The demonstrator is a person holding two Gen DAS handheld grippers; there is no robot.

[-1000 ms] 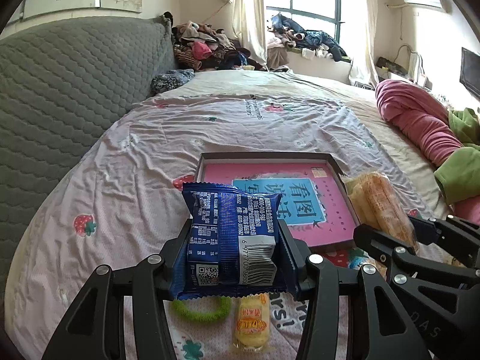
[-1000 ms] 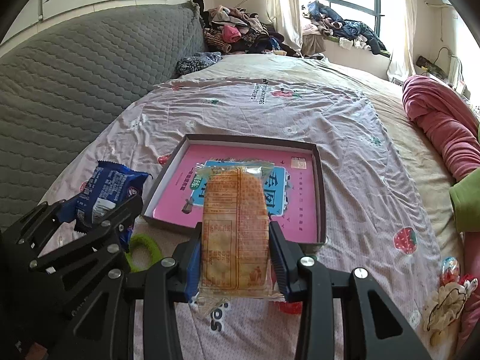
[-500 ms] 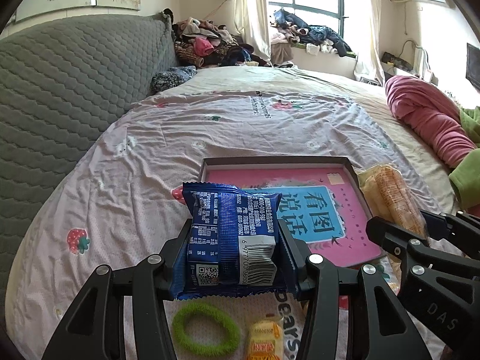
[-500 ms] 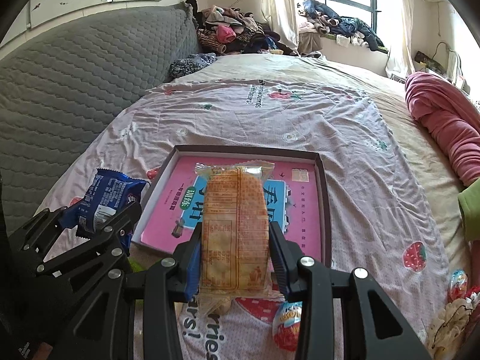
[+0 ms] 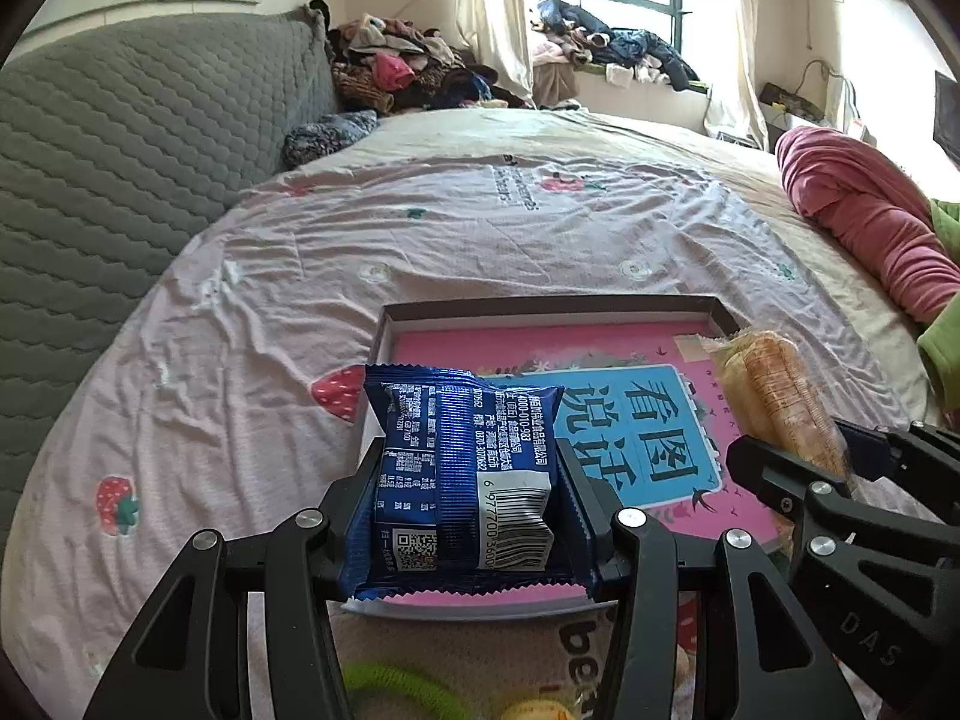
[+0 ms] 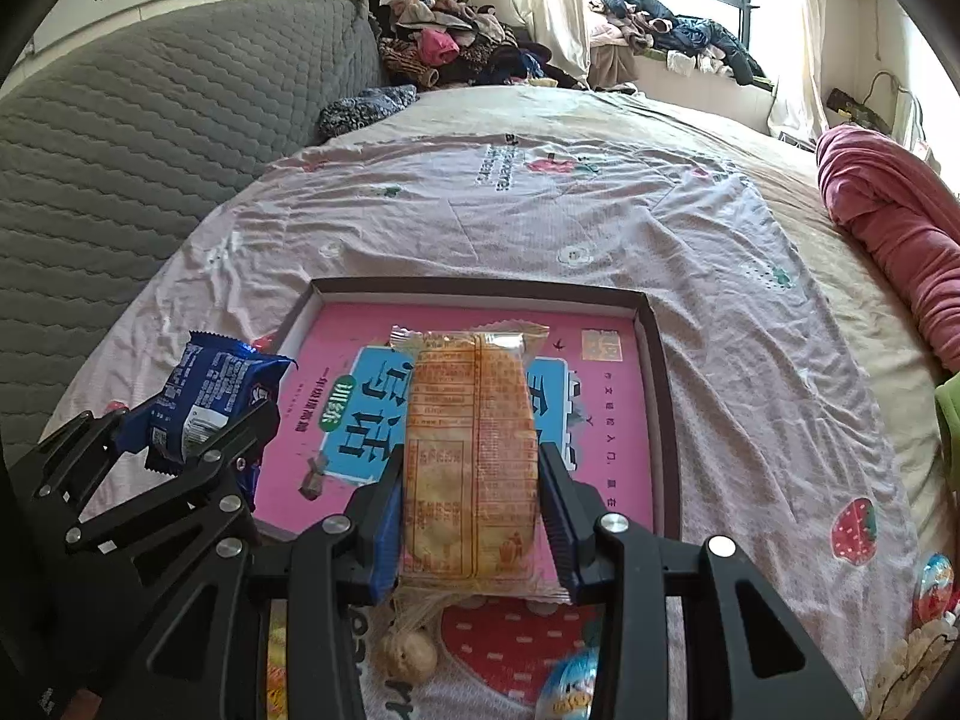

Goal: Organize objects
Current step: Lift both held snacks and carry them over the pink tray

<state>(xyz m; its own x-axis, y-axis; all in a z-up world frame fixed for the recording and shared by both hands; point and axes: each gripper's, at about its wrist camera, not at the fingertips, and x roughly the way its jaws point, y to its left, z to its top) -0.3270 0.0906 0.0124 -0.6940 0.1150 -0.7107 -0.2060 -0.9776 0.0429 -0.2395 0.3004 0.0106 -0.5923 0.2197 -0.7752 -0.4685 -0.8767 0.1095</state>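
The left hand-held gripper (image 5: pixel 468 498) reaches forward, level with the bed and tilted slightly down, its two fingers pinching a blue snack packet (image 5: pixel 465 468) by the sides, barcode face up, above the near left corner of the shallow box (image 5: pixel 540 307). Beside it the right hand-held gripper (image 6: pixel 471 498) points the same way, its fingers pressed against the long sides of an orange cracker pack (image 6: pixel 471 450) that juts forward over the near edge of the box. Seen from the right wrist camera, the two tools sit close side by side but apart. Under them, on the strawberry-print bedsheet (image 5: pixel 270 312), lie a green ring (image 5: pixel 396 687) and a small round wrapped item (image 6: pixel 408 651). The box rests flat on the sheet with a pink and blue printed panel inside. Farther off are a grey quilted headboard (image 6: pixel 150 120), a rolled pink blanket (image 6: pixel 888 222) at right, and a heap of clothes (image 6: pixel 456 48) by the window.
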